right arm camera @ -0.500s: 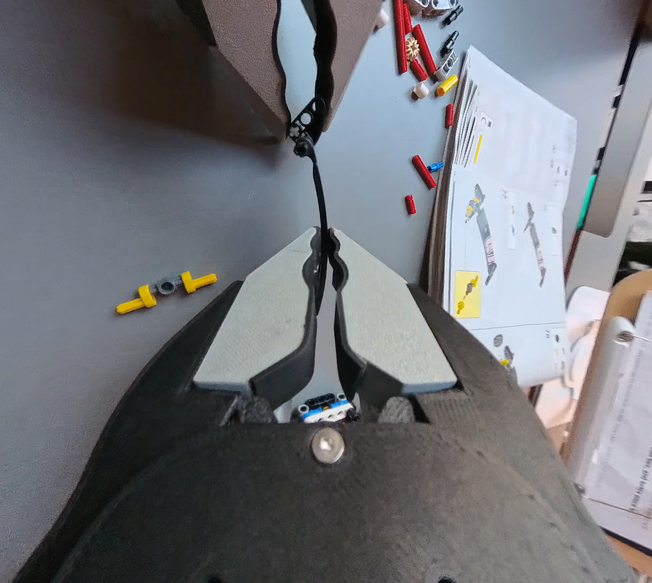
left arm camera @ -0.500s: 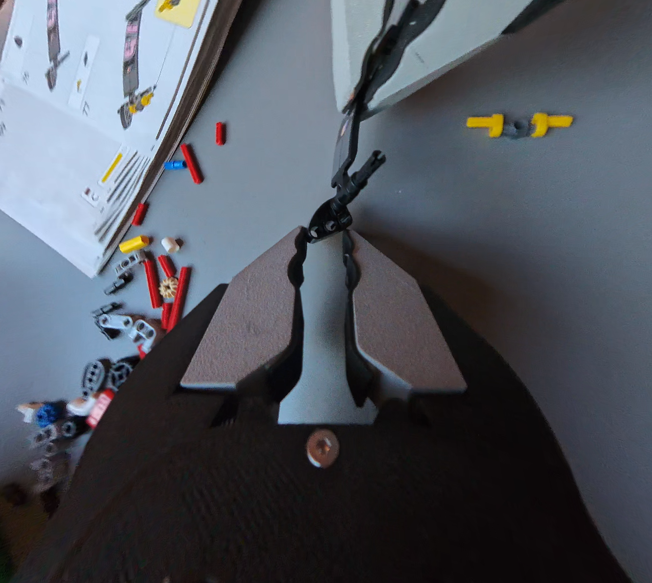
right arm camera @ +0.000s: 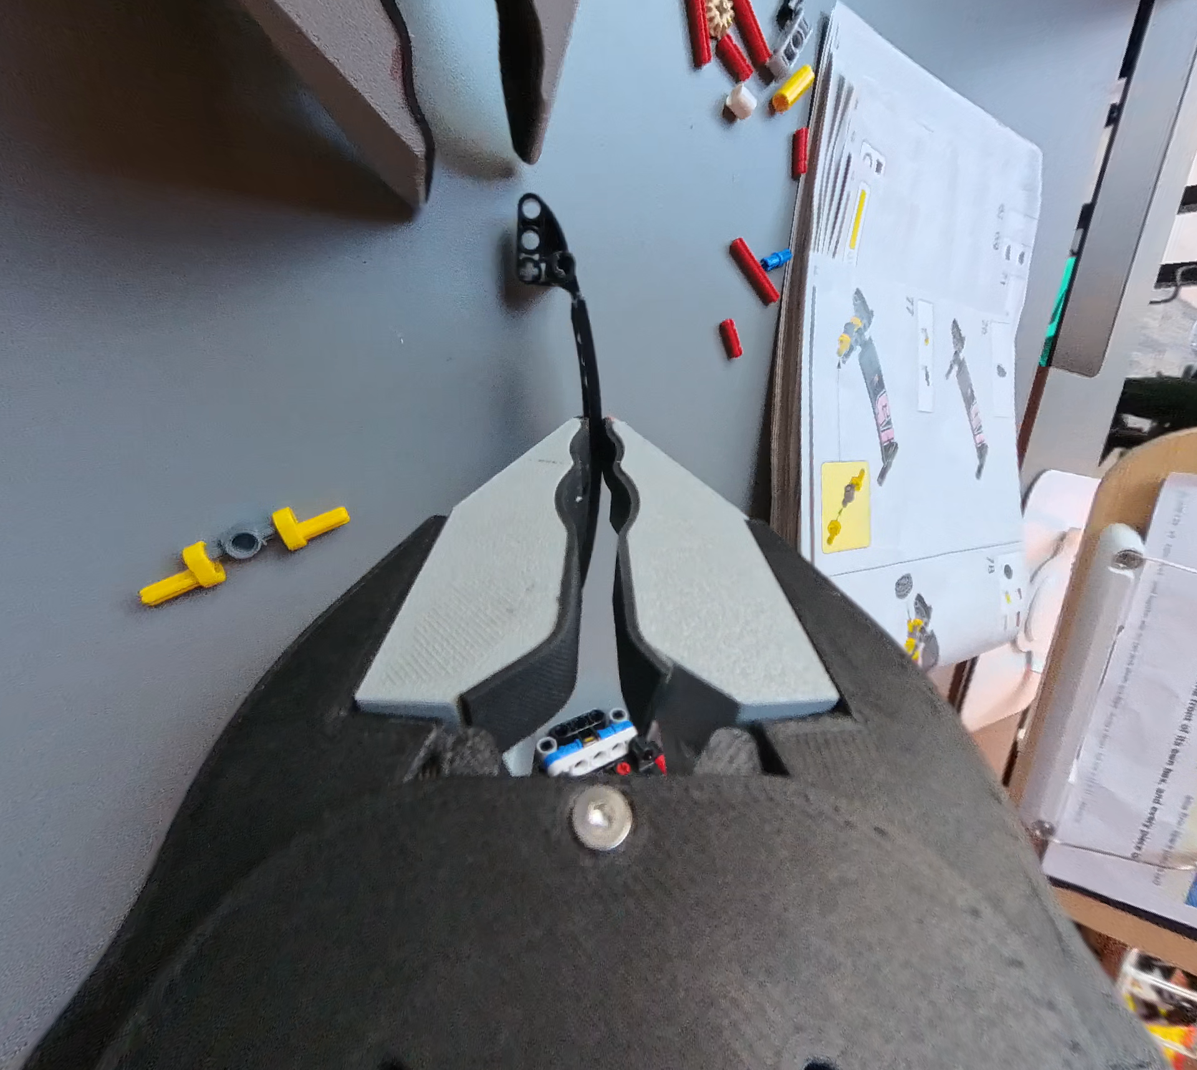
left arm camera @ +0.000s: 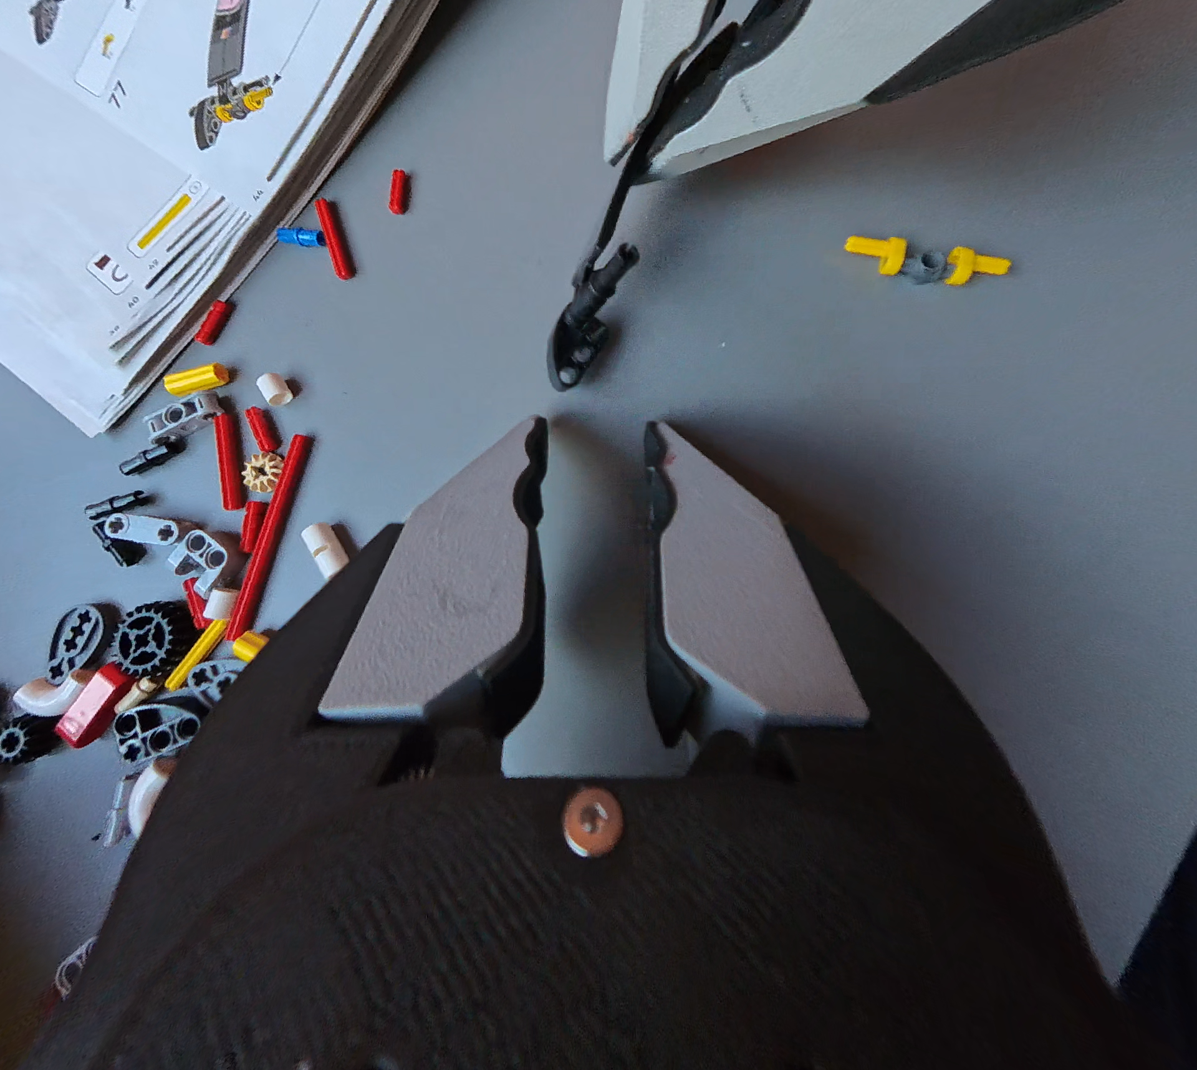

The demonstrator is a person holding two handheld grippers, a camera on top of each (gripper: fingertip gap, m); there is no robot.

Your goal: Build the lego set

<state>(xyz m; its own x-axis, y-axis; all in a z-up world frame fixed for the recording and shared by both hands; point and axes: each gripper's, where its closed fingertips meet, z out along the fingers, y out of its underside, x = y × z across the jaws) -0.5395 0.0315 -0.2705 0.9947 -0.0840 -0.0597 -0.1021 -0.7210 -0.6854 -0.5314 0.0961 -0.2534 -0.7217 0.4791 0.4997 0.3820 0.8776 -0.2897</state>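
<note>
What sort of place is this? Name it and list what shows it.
Likely a desk or hobby table used for building a toy brick model: an open instruction booklet, loose red rods and gears on the grey tabletop, and stacked papers beside it.

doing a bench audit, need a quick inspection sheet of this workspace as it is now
surface: grey table, matte, parts scattered on it.
job's things: thin black panel assembly with a black holed end piece; yellow and grey connector piece lying apart.
clutter: loose red axles, gears, pins and beams; open instruction booklet.
grippers: left gripper fingers apart, nothing between them, just short of the end piece; right gripper fingers clamped on the black panel.
cables: nothing seen.
surroundings: shelf with papers beside the table.
</note>
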